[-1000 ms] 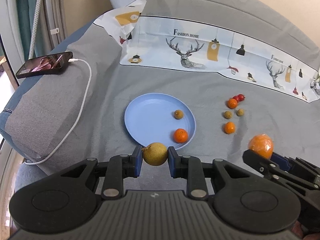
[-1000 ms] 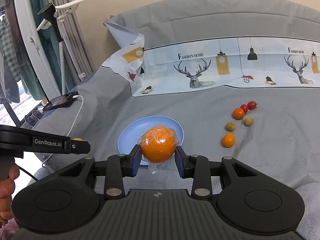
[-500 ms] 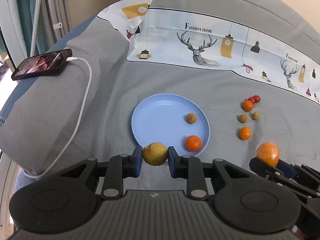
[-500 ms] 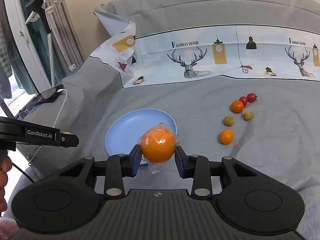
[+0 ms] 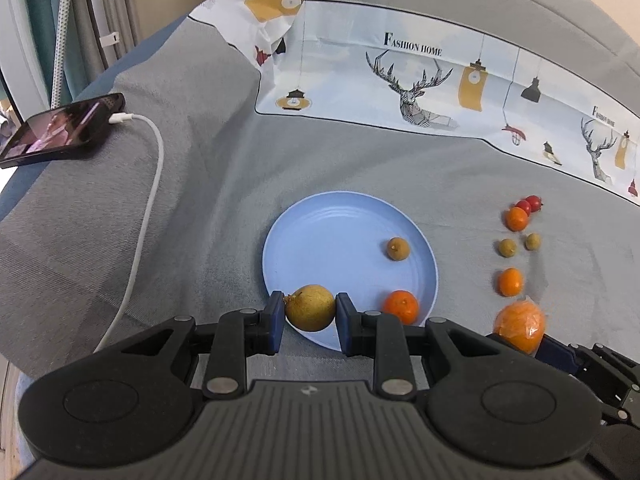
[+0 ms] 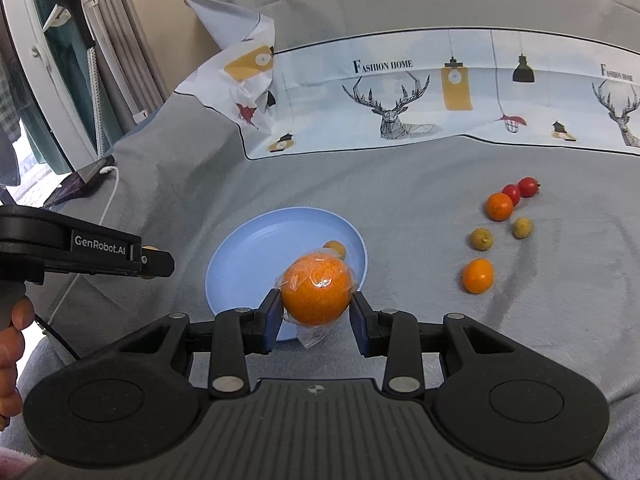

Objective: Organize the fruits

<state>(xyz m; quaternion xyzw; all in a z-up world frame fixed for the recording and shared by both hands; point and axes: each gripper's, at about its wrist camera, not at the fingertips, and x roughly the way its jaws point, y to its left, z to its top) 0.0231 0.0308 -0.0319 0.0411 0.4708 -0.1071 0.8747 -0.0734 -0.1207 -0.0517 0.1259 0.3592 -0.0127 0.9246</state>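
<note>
Left gripper (image 5: pixel 308 322) clamps a yellow-brown fruit (image 5: pixel 310 307) between its jaws over the blue plate's (image 5: pixel 320 232) near rim; right gripper (image 6: pixel 316 322) grips a plastic-wrapped orange (image 6: pixel 317 289) likewise.

The plate (image 5: pixel 344 220) is pale blue, lying on a plain grey blanket (image 5: pixel 200 208). The wrapped orange (image 6: pixel 317 294) is bright orange under clear film; the pear (image 5: pixel 310 307) is yellow-brown (speckled). Two cherry tomatoes (image 6: pixel 520 189) are red. The cloth (image 6: pixel 440 100) is whitish-blue, printed with stags, lamps and mustard tags. Gripper pads (image 5: pixel 276 326) are dark blue.
</note>
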